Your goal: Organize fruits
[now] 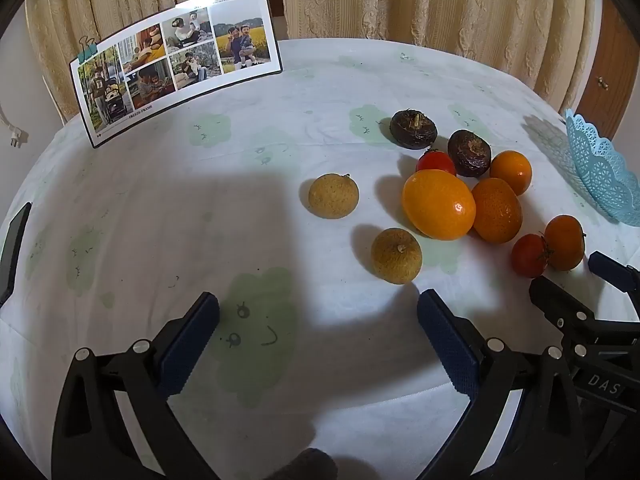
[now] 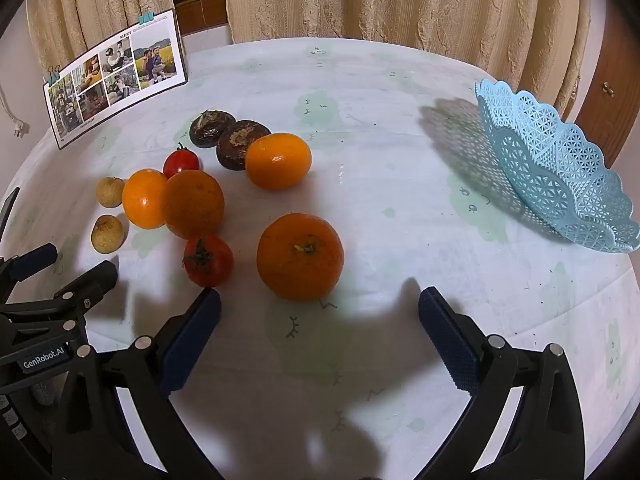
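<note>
Left wrist view: basket [image 1: 604,172] cut off by the right edge, only its left rim showing. A dark flat object [image 1: 14,252] at the left edge is mostly out of frame, cannot tell what. Photo card [image 2: 116,76] print too small to read.

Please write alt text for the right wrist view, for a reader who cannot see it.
The open right gripper hovers over a round table, just short of an orange fruit. More small fruits lie to the left, and an empty blue lattice basket stands at the right.
</note>
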The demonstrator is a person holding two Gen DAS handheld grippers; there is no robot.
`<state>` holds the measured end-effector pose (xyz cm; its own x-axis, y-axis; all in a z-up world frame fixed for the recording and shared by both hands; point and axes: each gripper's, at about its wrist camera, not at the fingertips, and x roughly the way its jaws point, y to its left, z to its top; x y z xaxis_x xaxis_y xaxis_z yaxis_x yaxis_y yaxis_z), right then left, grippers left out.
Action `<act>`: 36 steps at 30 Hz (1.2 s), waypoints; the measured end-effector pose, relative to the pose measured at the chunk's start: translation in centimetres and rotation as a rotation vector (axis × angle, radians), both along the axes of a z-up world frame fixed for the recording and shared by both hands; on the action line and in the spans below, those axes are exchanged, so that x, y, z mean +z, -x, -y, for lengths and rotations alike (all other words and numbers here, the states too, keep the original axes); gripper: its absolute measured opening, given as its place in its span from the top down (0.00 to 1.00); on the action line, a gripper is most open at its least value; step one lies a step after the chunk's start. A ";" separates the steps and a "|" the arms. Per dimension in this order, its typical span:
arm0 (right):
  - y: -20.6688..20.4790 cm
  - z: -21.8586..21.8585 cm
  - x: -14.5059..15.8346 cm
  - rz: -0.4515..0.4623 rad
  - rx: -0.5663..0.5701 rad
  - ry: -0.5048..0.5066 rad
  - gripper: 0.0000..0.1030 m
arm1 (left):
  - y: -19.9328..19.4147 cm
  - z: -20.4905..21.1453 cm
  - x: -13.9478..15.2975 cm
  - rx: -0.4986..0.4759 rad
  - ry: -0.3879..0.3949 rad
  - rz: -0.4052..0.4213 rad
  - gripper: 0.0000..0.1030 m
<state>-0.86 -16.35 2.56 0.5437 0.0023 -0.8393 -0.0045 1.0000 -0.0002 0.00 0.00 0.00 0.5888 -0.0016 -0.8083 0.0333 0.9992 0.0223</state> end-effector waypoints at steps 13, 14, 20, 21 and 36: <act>-0.2 -0.1 0.1 -0.008 0.020 -0.002 0.02 | 0.0 0.0 0.0 0.003 0.003 -0.004 0.05; -0.2 -0.1 0.1 -0.009 0.019 -0.004 0.02 | 0.0 0.0 0.0 0.002 0.002 -0.005 0.05; -0.2 0.1 0.1 -0.010 0.020 -0.007 0.02 | 0.0 0.0 -0.1 0.003 0.001 -0.005 0.05; -0.2 0.1 0.1 -0.010 0.020 -0.007 0.02 | 0.0 0.0 -0.1 0.003 0.001 -0.005 0.05; -0.2 0.2 0.0 -0.015 0.025 -0.010 0.02 | 0.1 0.1 -0.1 0.009 0.000 -0.006 0.05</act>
<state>-0.68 -16.53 2.58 0.5307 0.0242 -0.8472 -0.0300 0.9995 0.0097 -0.13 -0.06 -0.11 0.5843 0.0038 -0.8115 0.0248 0.9994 0.0225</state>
